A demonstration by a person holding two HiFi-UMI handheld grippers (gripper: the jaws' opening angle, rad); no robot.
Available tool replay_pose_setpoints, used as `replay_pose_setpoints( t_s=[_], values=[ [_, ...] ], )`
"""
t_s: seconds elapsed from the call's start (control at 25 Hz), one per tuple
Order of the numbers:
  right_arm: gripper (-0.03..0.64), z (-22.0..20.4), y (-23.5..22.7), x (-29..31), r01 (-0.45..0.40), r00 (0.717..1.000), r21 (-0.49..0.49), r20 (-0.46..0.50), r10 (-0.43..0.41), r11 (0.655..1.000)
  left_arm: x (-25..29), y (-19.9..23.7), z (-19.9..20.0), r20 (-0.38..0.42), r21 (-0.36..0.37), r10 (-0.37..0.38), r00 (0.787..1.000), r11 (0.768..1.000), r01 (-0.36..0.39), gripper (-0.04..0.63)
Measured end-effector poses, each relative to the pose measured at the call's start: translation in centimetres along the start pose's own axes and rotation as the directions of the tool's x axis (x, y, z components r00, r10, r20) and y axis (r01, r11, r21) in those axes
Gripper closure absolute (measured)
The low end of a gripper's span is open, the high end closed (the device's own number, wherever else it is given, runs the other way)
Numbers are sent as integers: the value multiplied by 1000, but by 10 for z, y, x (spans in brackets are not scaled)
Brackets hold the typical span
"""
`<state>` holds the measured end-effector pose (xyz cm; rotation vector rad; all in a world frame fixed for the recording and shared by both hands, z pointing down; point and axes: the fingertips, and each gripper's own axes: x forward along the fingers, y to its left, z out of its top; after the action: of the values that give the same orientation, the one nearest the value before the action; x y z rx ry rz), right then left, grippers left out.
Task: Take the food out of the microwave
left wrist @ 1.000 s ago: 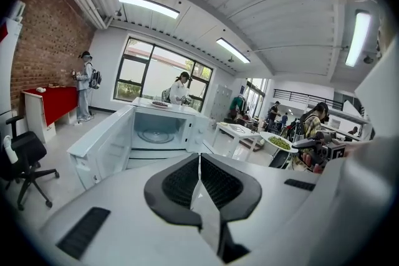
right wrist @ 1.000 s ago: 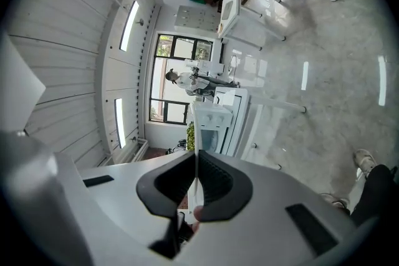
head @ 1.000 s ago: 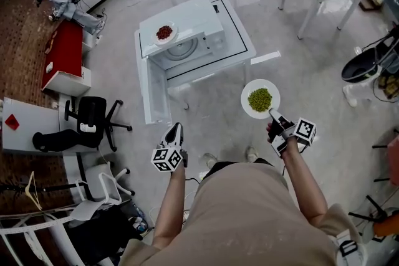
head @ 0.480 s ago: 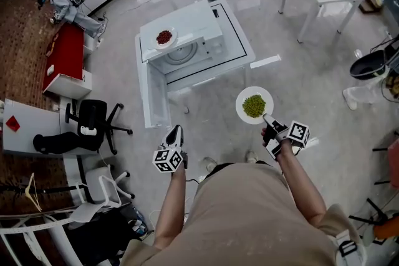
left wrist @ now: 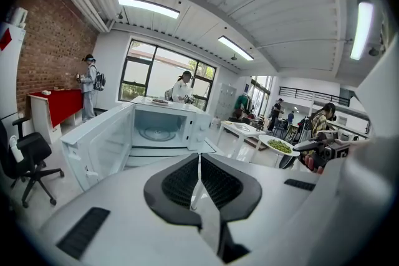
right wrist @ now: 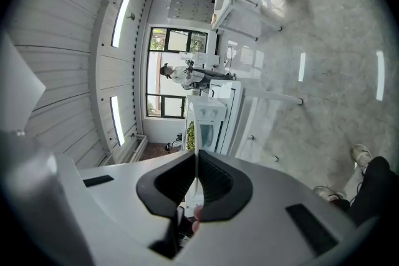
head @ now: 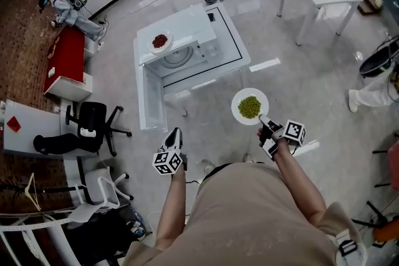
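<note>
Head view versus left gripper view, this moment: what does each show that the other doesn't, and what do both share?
Only the head view: the left gripper from outside with its marker cube, and the green food from above. Only the left gripper view: its own jaws together, nothing between them, plus the ceiling lights. Both: the open microwave, its turntable bare, and the plate held at its rim by the right gripper.

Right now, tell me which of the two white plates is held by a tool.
The round white plate of green food, clamped at its rim by the right tool. The other plate, carrying red food, sits on top of the open white microwave.
</note>
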<state>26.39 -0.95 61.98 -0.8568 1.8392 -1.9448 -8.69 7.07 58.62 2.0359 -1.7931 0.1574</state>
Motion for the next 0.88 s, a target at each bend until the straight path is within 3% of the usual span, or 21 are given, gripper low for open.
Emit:
replay_pose_setpoints(
  t_s=[0.88],
  values=[
    [600, -3, -1, -10, -12, 1000, -36, -28, 11, 999, 1, -35, -6, -16, 14, -36, 999, 999, 36, 586]
  ],
)
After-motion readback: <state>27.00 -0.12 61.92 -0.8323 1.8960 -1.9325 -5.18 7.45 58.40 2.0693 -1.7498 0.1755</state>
